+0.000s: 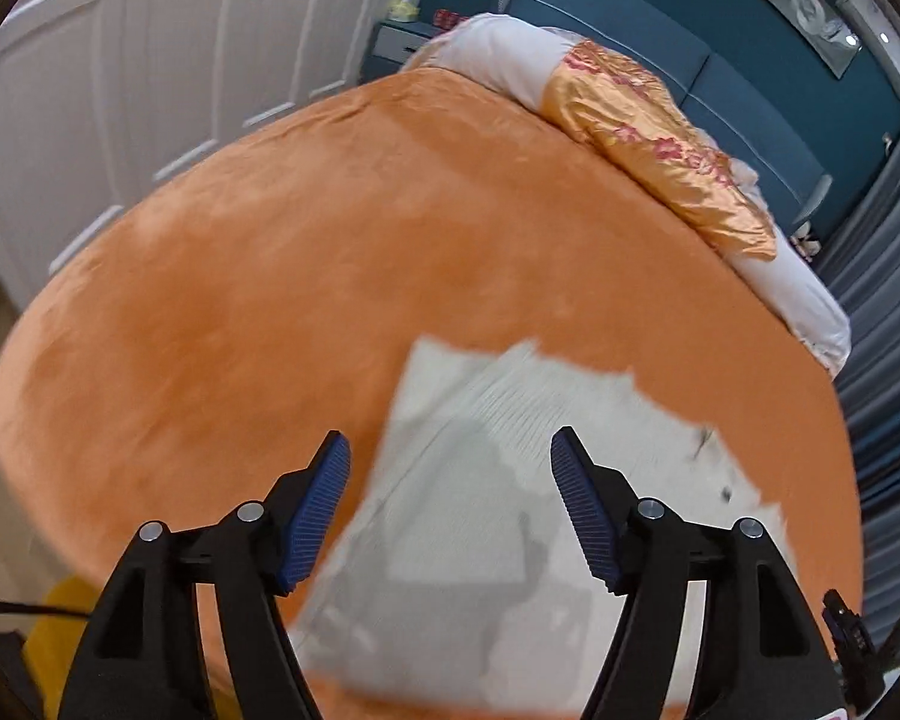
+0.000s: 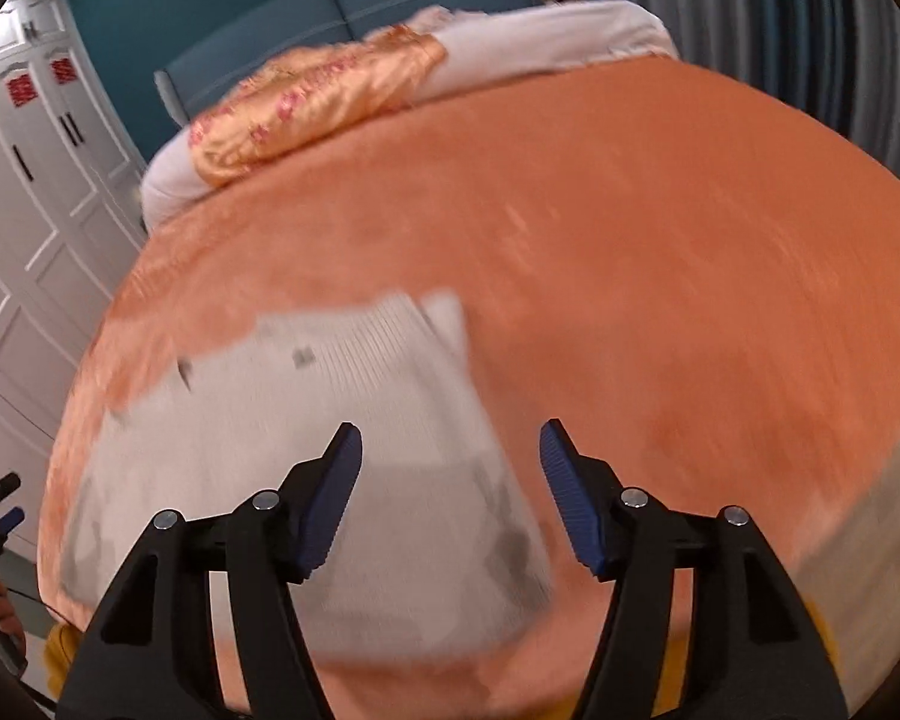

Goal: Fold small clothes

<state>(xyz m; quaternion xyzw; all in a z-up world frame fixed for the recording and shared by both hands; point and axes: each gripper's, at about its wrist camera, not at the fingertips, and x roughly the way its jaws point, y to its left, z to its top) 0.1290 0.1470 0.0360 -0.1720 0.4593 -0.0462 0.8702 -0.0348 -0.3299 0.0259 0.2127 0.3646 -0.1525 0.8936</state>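
one white garment [image 1: 528, 480], one orange bed [image 1: 330, 252], two grippers [image 1: 450, 510]

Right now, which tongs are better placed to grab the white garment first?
Left, probably. The left tongs hang open directly over the white garment; the right tongs straddle its edge, half over the orange bedspread.

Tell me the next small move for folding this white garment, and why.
Probably lower the left gripper onto the garment's near edge and pinch it. Both grippers, left and right, are open and hold nothing, and the garment lies spread on the orange bed.
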